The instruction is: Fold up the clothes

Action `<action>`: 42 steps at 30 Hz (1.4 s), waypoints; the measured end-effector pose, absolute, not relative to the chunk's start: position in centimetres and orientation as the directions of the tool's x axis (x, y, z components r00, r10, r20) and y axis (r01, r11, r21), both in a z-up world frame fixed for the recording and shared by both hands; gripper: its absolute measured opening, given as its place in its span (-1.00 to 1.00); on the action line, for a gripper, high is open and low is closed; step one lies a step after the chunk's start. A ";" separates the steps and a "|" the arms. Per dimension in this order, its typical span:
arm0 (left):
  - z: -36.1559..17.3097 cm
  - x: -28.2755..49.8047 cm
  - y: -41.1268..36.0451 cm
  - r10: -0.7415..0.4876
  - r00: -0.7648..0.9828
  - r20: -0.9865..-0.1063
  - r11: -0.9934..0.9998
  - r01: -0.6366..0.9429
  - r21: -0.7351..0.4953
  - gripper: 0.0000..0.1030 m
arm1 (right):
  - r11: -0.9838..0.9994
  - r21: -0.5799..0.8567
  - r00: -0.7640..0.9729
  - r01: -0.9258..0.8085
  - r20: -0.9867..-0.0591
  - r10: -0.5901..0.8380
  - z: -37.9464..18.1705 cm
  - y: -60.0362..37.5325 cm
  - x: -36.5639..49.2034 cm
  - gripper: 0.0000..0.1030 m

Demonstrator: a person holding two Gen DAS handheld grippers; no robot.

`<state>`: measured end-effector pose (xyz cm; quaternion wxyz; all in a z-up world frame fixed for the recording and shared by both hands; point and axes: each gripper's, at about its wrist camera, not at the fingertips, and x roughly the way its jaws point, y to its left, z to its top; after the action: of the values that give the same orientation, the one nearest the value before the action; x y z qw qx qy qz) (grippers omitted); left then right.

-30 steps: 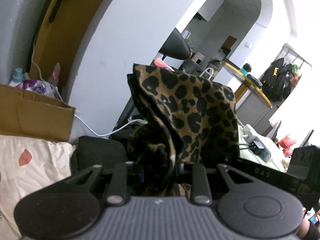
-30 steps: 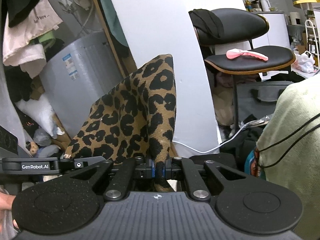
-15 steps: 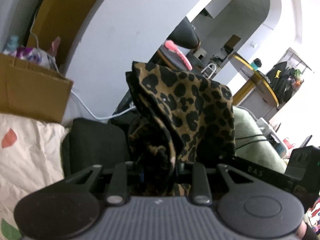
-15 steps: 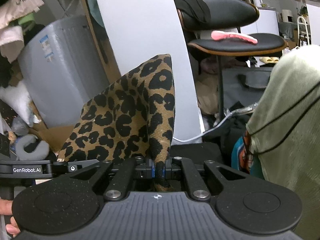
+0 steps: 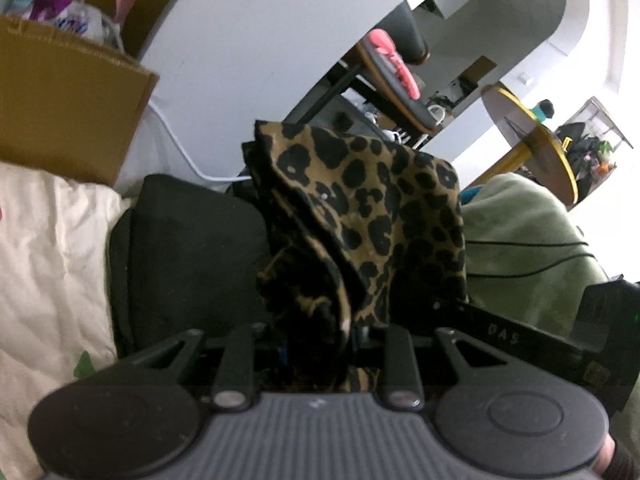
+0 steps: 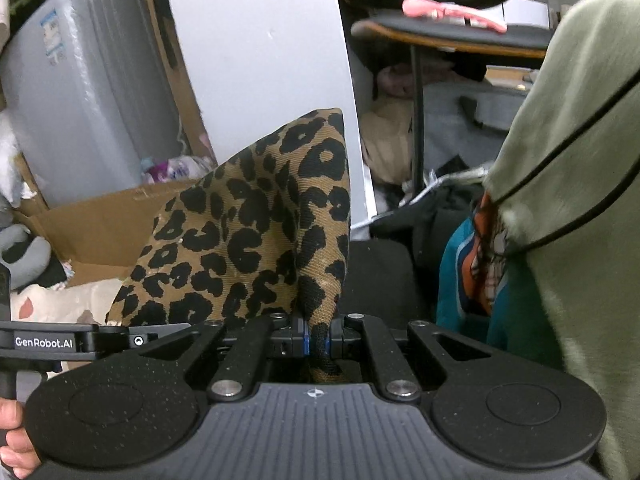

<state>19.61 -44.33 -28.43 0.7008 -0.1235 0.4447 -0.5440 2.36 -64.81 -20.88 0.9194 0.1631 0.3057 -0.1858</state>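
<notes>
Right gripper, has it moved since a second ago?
Yes. The right gripper, shut on the leopard-print cloth, has come down: the black chair has climbed toward the top of the right wrist view.

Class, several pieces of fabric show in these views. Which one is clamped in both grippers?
The leopard-print cloth: spotted tan and black, pinched in each gripper. The pale green garment and black fabric lie ungripped.

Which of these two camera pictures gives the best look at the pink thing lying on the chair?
The right wrist view: the pink thing lies side-on along the chair seat, sharp enough to show its long shape. In the left wrist view it is farther off, tilted and blurred.
</notes>
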 end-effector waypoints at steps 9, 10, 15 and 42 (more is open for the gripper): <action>-32.1 23.8 -47.0 -0.874 0.014 -0.486 0.380 0.641 -0.666 -0.46 | 0.889 0.183 0.745 0.419 -0.629 -0.221 -24.9 -67.6 6.7 -0.89; -32.6 24.2 -47.3 -0.874 0.012 -0.486 0.379 0.642 -0.667 -0.46 | 0.890 0.187 0.745 0.416 -0.631 -0.216 -25.3 -68.1 7.2 -0.89; -34.5 26.3 -48.7 -0.873 0.005 -0.488 0.383 0.628 -0.678 -0.46 | 0.888 0.195 0.730 0.416 -0.654 -0.198 -27.4 -70.2 9.8 -0.88; -41.6 33.3 -52.6 -0.771 0.048 -0.636 0.543 0.570 -0.616 0.01 | 0.872 0.172 0.650 0.459 -0.733 -0.198 -36.9 -75.1 19.5 -0.84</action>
<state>33.32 -52.65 -41.64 0.7171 -0.0986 0.5074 -0.4675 19.51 -75.10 -36.91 0.8916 0.1740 0.3754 -0.1840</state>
